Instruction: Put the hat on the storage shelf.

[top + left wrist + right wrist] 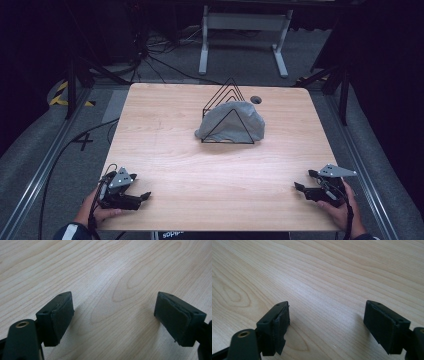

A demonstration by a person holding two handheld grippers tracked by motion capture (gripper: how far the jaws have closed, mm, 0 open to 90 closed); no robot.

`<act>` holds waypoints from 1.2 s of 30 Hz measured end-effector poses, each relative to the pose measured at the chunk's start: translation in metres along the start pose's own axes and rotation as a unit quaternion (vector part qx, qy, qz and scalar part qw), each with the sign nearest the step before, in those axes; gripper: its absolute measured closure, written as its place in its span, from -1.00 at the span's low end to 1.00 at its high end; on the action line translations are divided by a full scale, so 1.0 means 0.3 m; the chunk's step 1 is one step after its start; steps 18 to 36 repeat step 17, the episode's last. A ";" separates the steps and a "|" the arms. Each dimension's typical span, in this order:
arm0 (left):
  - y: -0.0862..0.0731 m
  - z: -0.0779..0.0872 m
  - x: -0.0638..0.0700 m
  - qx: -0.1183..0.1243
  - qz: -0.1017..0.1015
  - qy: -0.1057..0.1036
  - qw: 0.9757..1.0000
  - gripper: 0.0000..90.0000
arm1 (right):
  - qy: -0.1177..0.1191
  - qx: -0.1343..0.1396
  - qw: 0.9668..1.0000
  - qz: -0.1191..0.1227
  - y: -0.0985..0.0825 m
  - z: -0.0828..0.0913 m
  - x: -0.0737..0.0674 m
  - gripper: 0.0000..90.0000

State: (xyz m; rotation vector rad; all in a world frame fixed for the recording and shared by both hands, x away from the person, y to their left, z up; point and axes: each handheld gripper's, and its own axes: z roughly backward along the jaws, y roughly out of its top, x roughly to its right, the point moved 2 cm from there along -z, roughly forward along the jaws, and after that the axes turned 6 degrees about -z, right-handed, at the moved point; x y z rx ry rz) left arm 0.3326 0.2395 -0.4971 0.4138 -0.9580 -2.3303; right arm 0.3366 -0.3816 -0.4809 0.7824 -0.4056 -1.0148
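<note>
A grey cloth [231, 121] lies draped in a black wire rack [226, 96] of triangular dividers at the table's far middle. My left gripper [141, 191] rests near the front left corner, held by a hand, far from the cloth. In the left gripper view my left gripper [113, 315] stands open, with bare wood between its pads [61, 317]. My right gripper [304, 181] sits near the front right corner in the other hand. The right gripper view has my right gripper [325, 320] open too, its jaws wide apart over bare wood.
The wooden table [165, 165] has a small round hole [256, 99] behind the rack. Beyond the far edge stand a white table frame [245, 30] and cables [150, 55] on the grey floor. Metal rails [45, 165] run along both sides.
</note>
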 end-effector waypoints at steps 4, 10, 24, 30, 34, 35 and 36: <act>0.000 0.000 0.000 0.000 0.000 0.000 1.000 -0.63 | 0.000 0.000 1.000 0.000 0.000 0.000 0.000 -0.53; 0.001 0.000 0.001 -0.002 0.002 0.002 1.000 -0.64 | 0.000 0.000 1.000 0.000 0.000 0.000 0.000 -0.53; 0.001 0.000 0.000 -0.004 0.001 0.001 1.000 -0.66 | 0.000 0.000 1.000 0.000 0.000 0.000 0.000 -0.53; 0.001 0.000 0.000 -0.004 0.001 0.001 1.000 -0.66 | 0.000 0.000 1.000 0.000 0.000 0.000 0.000 -0.53; 0.001 0.000 0.000 -0.004 0.001 0.001 1.000 -0.66 | 0.000 0.000 1.000 0.000 0.000 0.000 0.000 -0.53; 0.001 0.000 0.000 -0.004 0.001 0.001 1.000 -0.66 | 0.000 0.000 1.000 0.000 0.000 0.000 0.000 -0.53; 0.001 0.000 0.000 -0.004 0.001 0.001 1.000 -0.66 | 0.000 0.000 1.000 0.000 0.000 0.000 0.000 -0.53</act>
